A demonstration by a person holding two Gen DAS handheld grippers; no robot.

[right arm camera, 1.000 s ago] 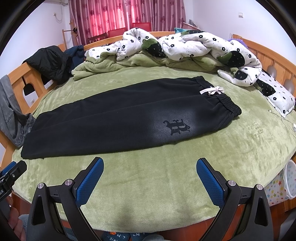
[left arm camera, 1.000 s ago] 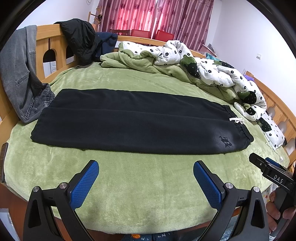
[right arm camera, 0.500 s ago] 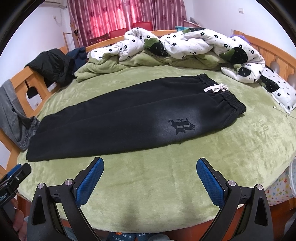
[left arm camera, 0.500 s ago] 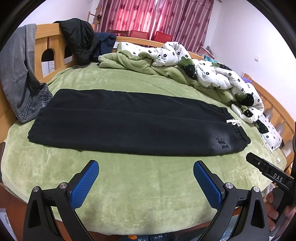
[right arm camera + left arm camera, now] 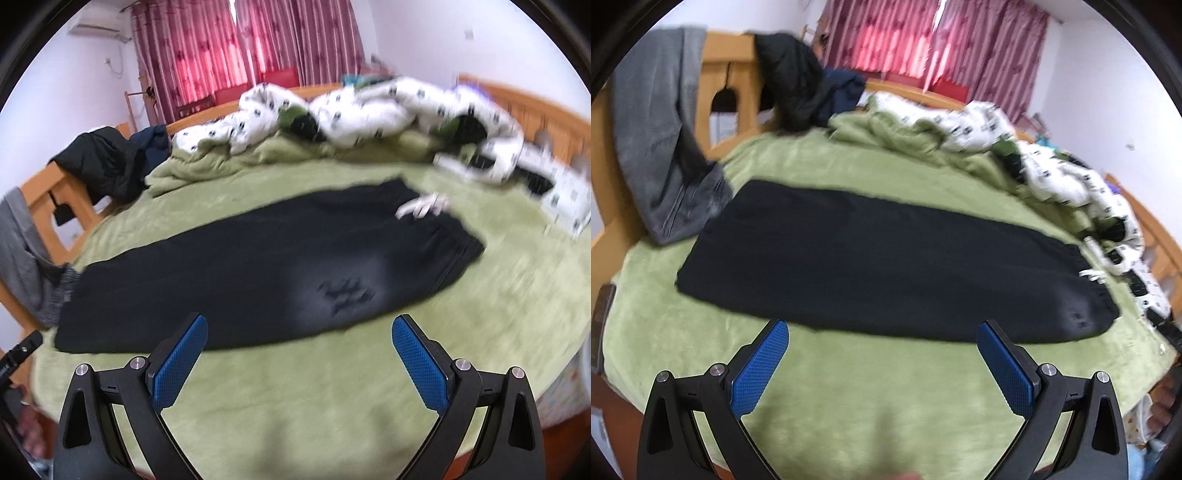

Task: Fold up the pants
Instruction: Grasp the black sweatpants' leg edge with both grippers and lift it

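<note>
1. You held your left gripper (image 5: 882, 334) spread wide with nothing between its blue pads (image 5: 759, 367), just as half a second before.
2. Your right gripper (image 5: 300, 328) was likewise wide open and empty, its pads (image 5: 421, 365) over the green blanket (image 5: 295, 398).
3. The black pants (image 5: 871, 266) lay flat and lengthwise on the blanket, waistband to the right with its white drawstring (image 5: 423, 206) on top, legs running left toward the grey jeans (image 5: 661, 155) hung on the wooden bed frame (image 5: 716, 85).
4. Compared with the earlier frames, both views had turned blurry and the pants sat much lower in them: their near edge now reached the fingertips in both wrist views, where a broad strip of blanket had separated them before.
5. The pants themselves looked unmoved, still in one flat layer, the logo (image 5: 345, 291) near the waistband facing up.
6. The crumpled white patterned quilt (image 5: 369, 110) stayed heaped along the far side.
</note>
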